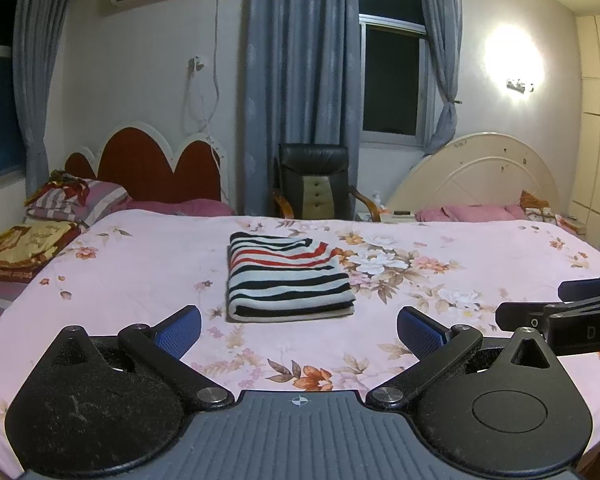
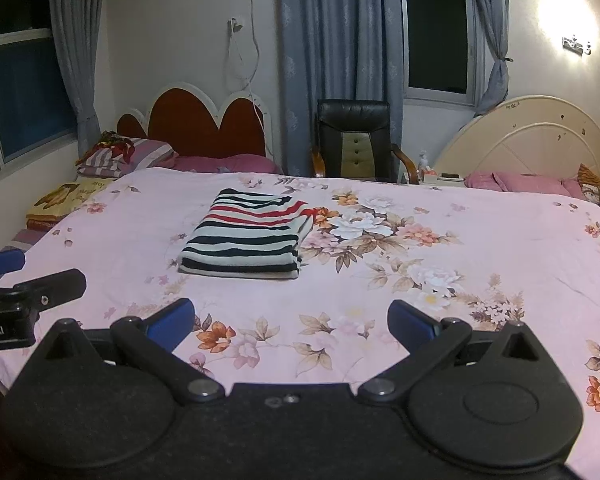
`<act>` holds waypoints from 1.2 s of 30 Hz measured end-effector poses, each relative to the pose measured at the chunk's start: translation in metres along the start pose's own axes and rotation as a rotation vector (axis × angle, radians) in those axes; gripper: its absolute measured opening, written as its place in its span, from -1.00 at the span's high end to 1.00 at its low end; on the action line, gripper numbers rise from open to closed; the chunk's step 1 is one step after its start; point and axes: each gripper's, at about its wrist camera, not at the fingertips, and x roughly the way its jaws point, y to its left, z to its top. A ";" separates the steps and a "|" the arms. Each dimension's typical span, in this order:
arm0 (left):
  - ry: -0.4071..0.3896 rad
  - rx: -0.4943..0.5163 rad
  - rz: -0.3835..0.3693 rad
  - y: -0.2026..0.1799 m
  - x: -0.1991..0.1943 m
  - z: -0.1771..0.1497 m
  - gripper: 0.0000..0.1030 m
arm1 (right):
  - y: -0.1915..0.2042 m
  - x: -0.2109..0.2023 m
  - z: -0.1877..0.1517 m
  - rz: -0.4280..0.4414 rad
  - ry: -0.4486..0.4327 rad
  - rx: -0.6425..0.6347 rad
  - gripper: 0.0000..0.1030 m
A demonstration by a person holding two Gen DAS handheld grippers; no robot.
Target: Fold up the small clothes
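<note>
While the folded knit garment with black, white and red stripes (image 1: 286,278) (image 2: 247,234) is lying flat on the pink floral bedsheet (image 1: 148,264) (image 2: 480,240), both tools are hovering above the near edge of the bed, well apart from it. Nothing is touching the garment; it is sitting as a neat rectangle, its folded edge facing the cameras, just left of a big printed cluster of white and orange flowers.

The left gripper (image 1: 299,330) is holding its blue-padded fingers (image 1: 179,332) spread wide, with only bare sheet showing between them. The right gripper (image 2: 291,322) is likewise standing spread, its blue pads (image 2: 412,325) gripping nothing. Each tool is poking into the edge of the other's view, so they are floating side by side.

Beyond the bed, a black leather armchair with wooden arms (image 1: 316,180) (image 2: 356,140) is standing before grey-blue curtains (image 1: 300,60) (image 2: 336,40), between a red scalloped headboard (image 1: 152,160) (image 2: 204,120) and a cream arched headboard (image 1: 484,172) (image 2: 540,144).
</note>
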 end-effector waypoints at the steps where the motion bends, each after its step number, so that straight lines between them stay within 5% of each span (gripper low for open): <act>1: 0.000 0.002 -0.001 0.000 0.001 0.000 -1.00 | 0.000 0.000 0.000 0.001 -0.001 0.001 -0.98; 36: 0.000 0.016 0.000 0.003 0.003 0.005 -1.00 | -0.001 0.002 0.004 0.012 -0.001 0.007 -0.98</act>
